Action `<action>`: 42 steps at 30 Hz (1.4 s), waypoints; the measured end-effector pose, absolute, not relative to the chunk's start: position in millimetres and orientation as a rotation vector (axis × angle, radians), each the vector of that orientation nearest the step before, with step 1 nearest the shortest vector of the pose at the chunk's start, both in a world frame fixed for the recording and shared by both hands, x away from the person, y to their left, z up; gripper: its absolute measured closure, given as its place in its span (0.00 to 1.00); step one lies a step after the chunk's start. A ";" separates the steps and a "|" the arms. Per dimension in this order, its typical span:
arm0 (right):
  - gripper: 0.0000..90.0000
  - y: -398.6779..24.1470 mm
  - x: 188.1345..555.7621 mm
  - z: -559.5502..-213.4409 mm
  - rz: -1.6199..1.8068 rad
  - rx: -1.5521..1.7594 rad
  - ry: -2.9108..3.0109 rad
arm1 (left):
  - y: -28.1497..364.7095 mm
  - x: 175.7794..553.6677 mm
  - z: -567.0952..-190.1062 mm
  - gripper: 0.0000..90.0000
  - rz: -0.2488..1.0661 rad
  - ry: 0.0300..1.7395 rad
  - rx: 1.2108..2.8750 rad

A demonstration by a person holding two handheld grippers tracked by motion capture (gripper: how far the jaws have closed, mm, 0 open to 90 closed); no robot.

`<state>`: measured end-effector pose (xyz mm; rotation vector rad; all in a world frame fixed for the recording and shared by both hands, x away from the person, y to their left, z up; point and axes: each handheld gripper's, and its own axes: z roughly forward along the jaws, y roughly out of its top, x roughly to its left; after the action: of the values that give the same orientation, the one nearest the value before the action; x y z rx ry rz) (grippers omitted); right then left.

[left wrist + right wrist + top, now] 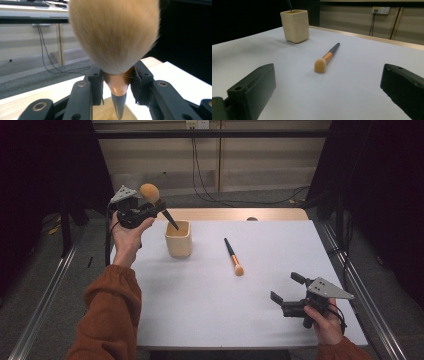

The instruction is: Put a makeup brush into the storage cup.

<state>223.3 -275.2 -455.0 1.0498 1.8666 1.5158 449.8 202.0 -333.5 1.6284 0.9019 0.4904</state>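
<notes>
My left gripper (150, 209) is shut on a big makeup brush (150, 193) with a fluffy tan head and a dark handle. It holds the brush tilted, head up, with the handle tip (174, 225) dipping into the cream square cup (178, 239) at the table's back left. In the left gripper view the brush head (113, 32) looms close, the copper ferrule (117, 86) sits between the jaws, and the cup's opening (105, 113) lies below. A second, smaller brush (233, 256) lies flat mid-table. My right gripper (287, 287) rests open at the front right, facing that brush (325, 58) and the cup (295, 25).
A white sheet (200, 300) covers the table, with a wooden strip (235, 214) along the far edge. Metal rails (42, 305) flank both sides. Cables (200, 180) hang along the back wall. A sleeved forearm (107, 315) reaches in at the left.
</notes>
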 end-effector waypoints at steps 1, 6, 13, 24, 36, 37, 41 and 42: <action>0.00 -275.2 223.1 -455.1 1.513 1.047 1.866 | 201.0 450.8 -335.1 0.73 0.486 0.903 1.634; 0.00 -275.5 223.0 -455.6 1.510 1.052 1.864 | 196.3 452.8 -340.9 0.73 0.483 0.904 1.657; 0.00 -276.0 222.8 -455.8 1.511 1.058 1.858 | 192.8 453.2 -354.0 0.73 0.473 0.912 1.685; 0.00 -276.2 223.2 -456.5 1.503 1.054 1.872 | 187.3 453.1 -371.8 0.73 0.463 0.924 1.700; 0.00 -276.9 223.4 -456.7 1.503 1.063 1.869 | 182.5 451.8 -388.1 0.73 0.460 0.920 1.723; 0.00 -277.0 223.5 -456.7 1.502 1.065 1.869 | 182.4 451.7 -389.6 0.73 0.456 0.920 1.721; 0.00 -276.7 223.2 -456.6 1.502 1.062 1.869 | 183.8 450.9 -392.4 0.73 0.456 0.924 1.724; 0.00 -276.6 223.2 -456.6 1.502 1.062 1.871 | 184.4 450.6 -393.0 0.73 0.460 0.924 1.729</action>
<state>223.2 -276.6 -456.6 1.0616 1.8714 1.5020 450.6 184.4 -393.0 1.7287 0.9244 0.4603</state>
